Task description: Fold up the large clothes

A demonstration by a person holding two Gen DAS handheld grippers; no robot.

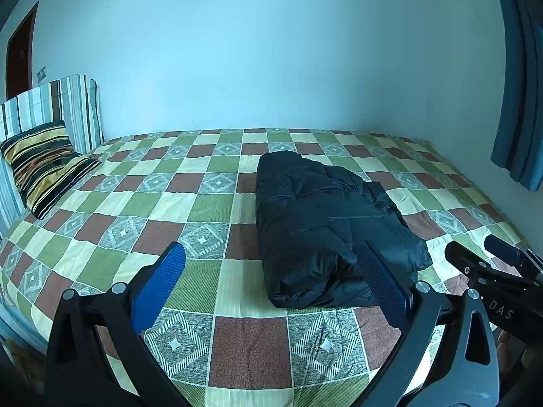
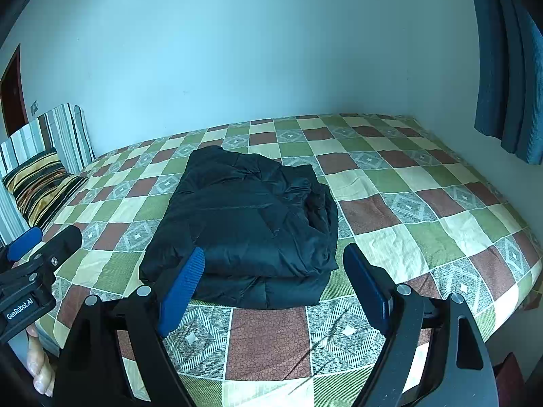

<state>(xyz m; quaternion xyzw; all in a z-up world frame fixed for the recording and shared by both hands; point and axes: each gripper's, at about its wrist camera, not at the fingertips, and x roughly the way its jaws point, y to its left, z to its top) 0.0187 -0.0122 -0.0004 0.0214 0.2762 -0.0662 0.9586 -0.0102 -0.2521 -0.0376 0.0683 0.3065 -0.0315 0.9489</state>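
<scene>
1. Our left tongs [image 1: 271, 281] stand wide apart with nothing between the blue pads. They hang above the near part of the bed, angled downward, and touch no cloth.

2. Our right tongs [image 2: 275, 285] are likewise spread wide and empty. They hover just short of the near edge of the bundle and are not in contact with it.

3. Just beyond both pairs of tongs lies the black padded jacket [image 2: 244, 217]. It is folded into a thick, roughly rectangular stack of layers and rests flat near the middle of the bed, closer to our side than to the wall.

4. The bed [image 2: 407, 203] carries a checked cover in green, cream and brown squares. A striped pillow [image 1: 44, 166] leans at the head end on the left, and a blue curtain [image 2: 509, 84] hangs on the right, well apart from the jacket.

5. We judge that the folding is essentially done: the jacket sits compact, with no sleeve or hem trailing out that we can see.

6. If anything is left, the next move calls for little: perhaps pressing the puffy top layer down or squaring the slightly bulging right-hand side. Slippery filled fabric tends to spring open, so any touch should be gentle and from above.
</scene>
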